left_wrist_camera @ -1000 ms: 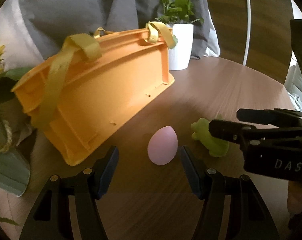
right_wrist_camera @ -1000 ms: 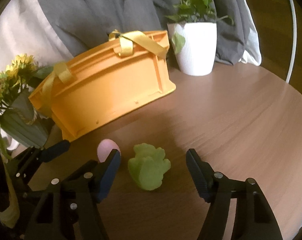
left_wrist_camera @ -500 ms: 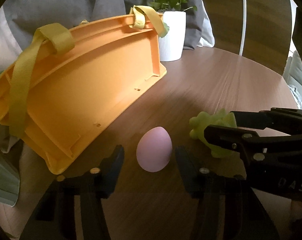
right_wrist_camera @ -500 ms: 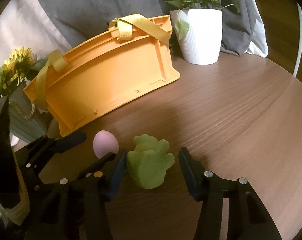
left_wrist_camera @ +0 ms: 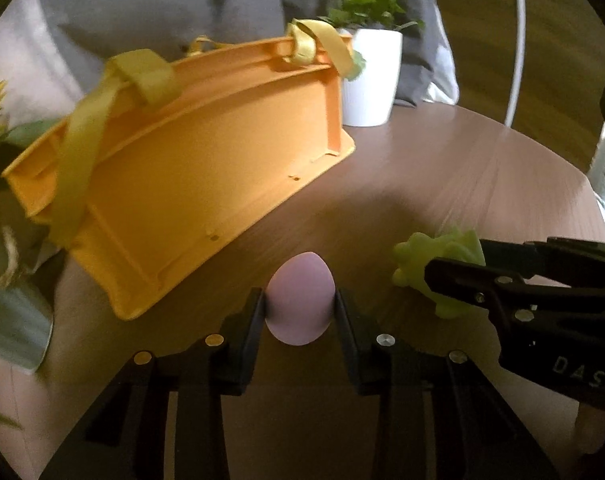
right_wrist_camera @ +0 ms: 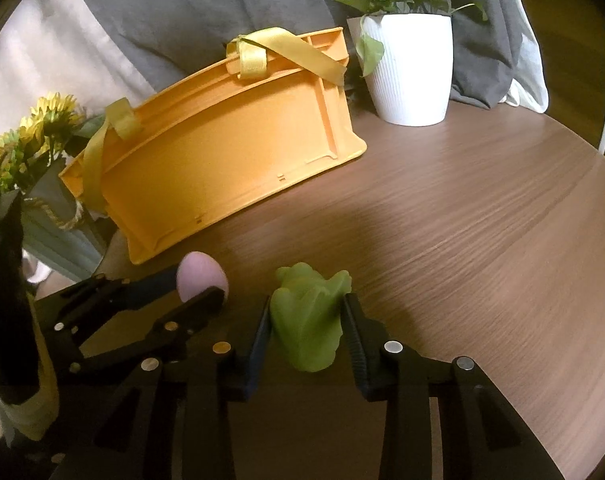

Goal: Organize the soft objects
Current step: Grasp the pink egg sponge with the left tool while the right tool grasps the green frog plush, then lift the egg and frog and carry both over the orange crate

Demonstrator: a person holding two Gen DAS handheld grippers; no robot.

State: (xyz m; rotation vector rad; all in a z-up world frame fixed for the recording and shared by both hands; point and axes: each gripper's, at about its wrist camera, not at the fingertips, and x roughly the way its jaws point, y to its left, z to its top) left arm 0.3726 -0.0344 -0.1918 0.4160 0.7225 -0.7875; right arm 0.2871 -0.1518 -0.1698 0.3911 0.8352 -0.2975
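My left gripper (left_wrist_camera: 299,304) is shut on a pink egg-shaped sponge (left_wrist_camera: 300,296), both pads pressing its sides, low over the round wooden table (right_wrist_camera: 462,208). My right gripper (right_wrist_camera: 307,316) is shut on a soft green frog-like toy (right_wrist_camera: 308,320). Each shows in the other's view: the right gripper (left_wrist_camera: 454,268) with the green toy (left_wrist_camera: 418,256) at the right, the left gripper (right_wrist_camera: 194,286) with the pink sponge (right_wrist_camera: 200,274) at the left. An orange basket (right_wrist_camera: 230,156) with yellow straps stands behind them, its inside hidden.
A white pot with a green plant (right_wrist_camera: 412,76) stands at the back right of the basket. A vase of yellow flowers (right_wrist_camera: 34,184) stands at the left. Grey cloth (right_wrist_camera: 182,12) hangs behind the table. The table edge curves round at the right.
Both grippers moved forward around their objects and closed: the left on the pink sponge, the right on the green toy.
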